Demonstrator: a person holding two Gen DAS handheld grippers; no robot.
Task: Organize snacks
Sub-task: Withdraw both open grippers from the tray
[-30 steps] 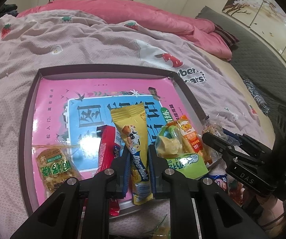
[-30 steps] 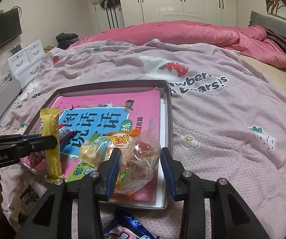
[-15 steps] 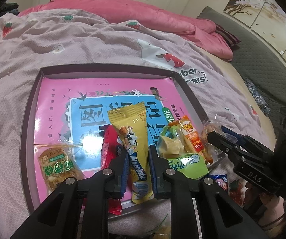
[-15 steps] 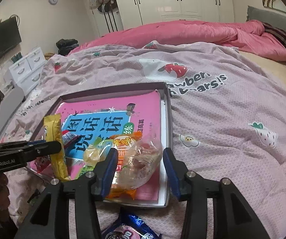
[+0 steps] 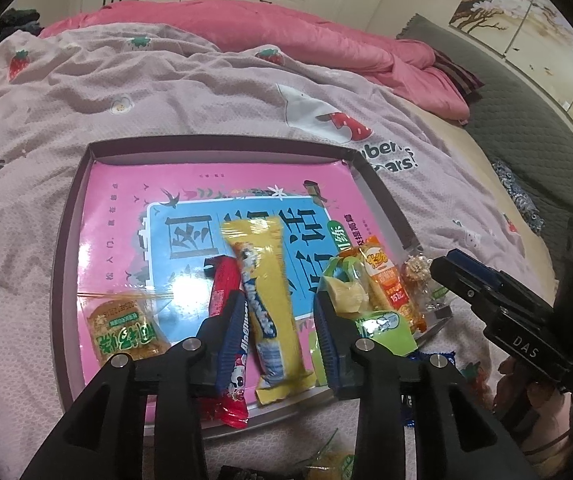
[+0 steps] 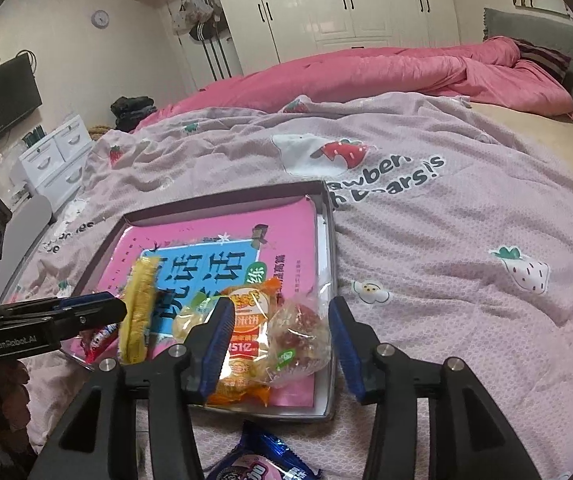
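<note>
A shallow tray (image 5: 214, 144) holding a pink book lies on the bed. The jaws of my left gripper (image 5: 279, 300) are opening. A long yellow snack pack (image 5: 266, 280) lies between them on the book, clear of both pads. A red pack (image 5: 222, 284) lies beside its left finger. The jaws of my right gripper (image 6: 282, 308) are opening too. A clear bag of red sweets (image 6: 298, 340) rests between them on the tray's right side, with the pads standing off it. An orange pack (image 6: 246, 320) lies partly under the right gripper's left finger.
A green-and-brown pack (image 5: 122, 328) sits at the tray's near left, and a green pack (image 5: 382, 320) lies beside the orange one. On the bedspread (image 6: 446, 240), in front of the tray, lies a blue-and-pink biscuit pack (image 6: 258, 468). A pink duvet (image 6: 366, 76) is heaped at the far side.
My left jaws have parted and let go of the yellow pack, which now lies on the book. My right jaws have widened around the clear bag.
</note>
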